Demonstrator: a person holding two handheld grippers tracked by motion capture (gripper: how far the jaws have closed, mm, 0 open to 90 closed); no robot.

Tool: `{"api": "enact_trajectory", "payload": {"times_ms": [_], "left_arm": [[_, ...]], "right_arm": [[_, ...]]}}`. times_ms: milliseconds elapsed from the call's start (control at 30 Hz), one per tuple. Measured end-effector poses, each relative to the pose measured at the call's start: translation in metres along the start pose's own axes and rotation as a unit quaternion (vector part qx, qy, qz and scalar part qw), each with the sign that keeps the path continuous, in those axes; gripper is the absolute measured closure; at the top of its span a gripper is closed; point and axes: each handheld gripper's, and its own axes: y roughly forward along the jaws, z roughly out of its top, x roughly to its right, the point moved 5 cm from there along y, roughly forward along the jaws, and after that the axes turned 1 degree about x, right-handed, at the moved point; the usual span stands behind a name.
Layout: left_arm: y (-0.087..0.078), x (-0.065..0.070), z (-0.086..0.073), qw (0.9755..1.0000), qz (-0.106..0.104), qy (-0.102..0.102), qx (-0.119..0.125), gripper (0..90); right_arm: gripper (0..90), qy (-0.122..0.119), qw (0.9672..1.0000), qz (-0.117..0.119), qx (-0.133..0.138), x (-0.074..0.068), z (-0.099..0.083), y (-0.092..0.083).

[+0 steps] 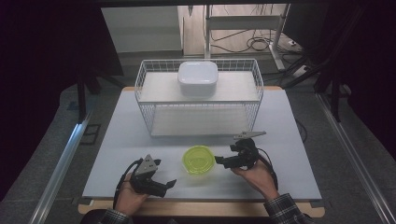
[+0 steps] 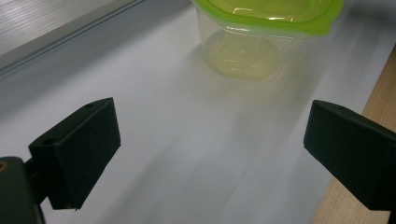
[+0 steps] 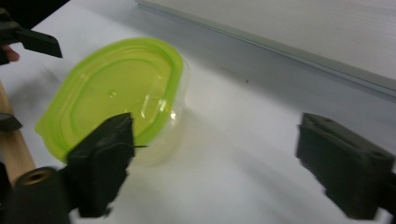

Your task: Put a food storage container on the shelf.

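A clear plastic container with a lime-green lid [image 1: 198, 160] stands on the white table top near the front, between the two hand-held grippers. My left gripper [image 1: 169, 184] lies low at its left and points toward it. In the left gripper view the jaws [image 2: 210, 149] are wide apart over bare table, with the container [image 2: 261, 37] some way ahead. My right gripper [image 1: 219, 161] sits close to the container's right side. Its jaws [image 3: 215, 158] stand open with nothing between them, and the container [image 3: 116, 88] lies just beyond the left jaw.
A white wire rack [image 1: 149, 116] stands across the middle of the table, with a white lidded box [image 1: 198, 77] on its upper shelf. The table top [image 1: 289, 140] ends in a wooden front edge. Dark curtains flank both sides.
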Motion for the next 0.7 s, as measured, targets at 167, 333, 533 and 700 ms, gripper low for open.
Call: {"api": "enact_trajectory", "payload": {"times_ms": [167, 333, 533, 700], "left_arm": [[0.0, 0.0, 0.0, 1.0, -0.001, 0.0, 0.0, 3.3], [0.0, 0.001, 0.0, 1.0, -0.002, 0.001, -0.001, 3.4], [0.001, 0.001, 0.0, 1.0, -0.002, 0.003, -0.003, 3.4], [0.001, 0.001, 0.0, 1.0, -0.002, 0.003, -0.003, 3.5]], "right_arm": [[30.2, 0.006, 0.9997, 0.024, 0.001, -0.006, 0.008, 0.006], [42.9, 0.053, 0.9974, 0.048, -0.002, -0.006, 0.011, 0.016], [54.5, 0.117, 0.9893, 0.086, -0.014, -0.003, 0.01, 0.025], [64.0, 0.14, 0.9851, 0.097, -0.024, -0.001, 0.011, 0.031]]}}
